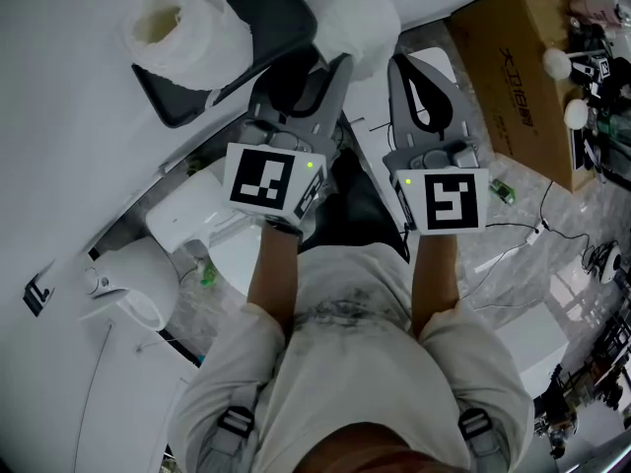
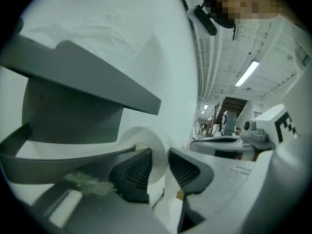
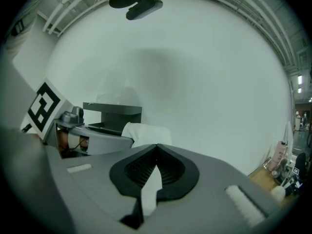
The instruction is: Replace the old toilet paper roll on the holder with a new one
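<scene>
Swap unfinished, I'd judge: left gripper [image 2: 160, 165] jaws clamp the held roll's [image 1: 360, 13] wall, right gripper [image 3: 157, 151] jaws pinch a paper tail [image 3: 152, 189]; a ragged roll [image 1: 187, 28] tops the holder [image 1: 274, 10].

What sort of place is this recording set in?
Probably a mock bathroom in a workshop: a wall-mounted toilet paper holder bearing a roll, what looks like a toilet, and a cardboard box.

A brown cardboard box [image 1: 518, 62] stands on the pale marbled floor [image 1: 503, 264] at the upper right, close to the white wall [image 1: 79, 87]. A thin black cable [image 1: 537, 229] trails over the floor beside the box. A white plastic fixture [image 1: 182, 215] sits low against the wall at left.
</scene>
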`<state>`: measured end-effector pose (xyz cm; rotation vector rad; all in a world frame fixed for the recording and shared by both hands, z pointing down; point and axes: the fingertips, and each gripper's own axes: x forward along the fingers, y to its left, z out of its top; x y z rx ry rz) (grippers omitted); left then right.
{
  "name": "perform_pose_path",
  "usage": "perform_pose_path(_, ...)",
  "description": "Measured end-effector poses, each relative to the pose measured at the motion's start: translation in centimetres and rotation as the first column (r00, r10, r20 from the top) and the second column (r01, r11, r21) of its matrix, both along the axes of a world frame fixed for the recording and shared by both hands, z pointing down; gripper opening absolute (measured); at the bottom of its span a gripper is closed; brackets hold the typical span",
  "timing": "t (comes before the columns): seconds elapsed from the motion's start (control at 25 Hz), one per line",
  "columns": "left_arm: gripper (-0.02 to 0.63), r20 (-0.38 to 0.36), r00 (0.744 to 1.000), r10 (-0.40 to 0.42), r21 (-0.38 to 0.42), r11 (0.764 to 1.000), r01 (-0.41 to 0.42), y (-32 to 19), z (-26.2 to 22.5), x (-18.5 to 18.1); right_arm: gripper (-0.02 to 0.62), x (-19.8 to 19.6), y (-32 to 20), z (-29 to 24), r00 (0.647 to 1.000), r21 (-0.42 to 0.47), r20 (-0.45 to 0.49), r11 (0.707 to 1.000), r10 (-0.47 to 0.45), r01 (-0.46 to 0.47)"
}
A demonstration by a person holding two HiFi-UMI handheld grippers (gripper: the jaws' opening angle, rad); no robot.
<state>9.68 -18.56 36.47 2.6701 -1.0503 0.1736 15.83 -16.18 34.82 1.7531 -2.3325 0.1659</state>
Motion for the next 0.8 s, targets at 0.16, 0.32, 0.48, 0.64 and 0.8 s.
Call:
perform_pose_path(0.16,0.127,0.000,1.000,0.011,-0.002,1.000,-0.011,0.0,0.0,0.6,0.000,0.6,0.1,-0.1,1.000,-0.001,0.002,1.000,0.012,-0.012)
perform_pose_path(0.32,0.127,0.000,1.000,0.021,-0.005,1.000,-0.021,0.2,0.0,1.1,0.000,1.1,0.4,0.0,1.000,-0.004,0.000,1.000,0.022,-0.022)
perform_pose_path(0.48,0.127,-0.003,1.000,0.031,-0.006,1.000,-0.031,0.4,0.0,1.5,0.000,1.6,0.6,0.0,0.999,-0.006,-0.002,0.999,0.032,-0.032)
perform_pose_path(0.64,0.127,-0.002,0.999,0.036,-0.001,0.999,-0.036,0.7,-0.2,1.6,0.000,1.8,0.9,-0.3,0.999,0.003,-0.003,0.999,0.040,-0.040)
perform_pose_path(0.8,0.127,-0.005,0.999,0.039,0.003,0.999,-0.039,1.3,-0.5,1.3,0.000,1.9,1.6,-0.6,0.999,0.005,0.001,0.999,0.050,-0.050)
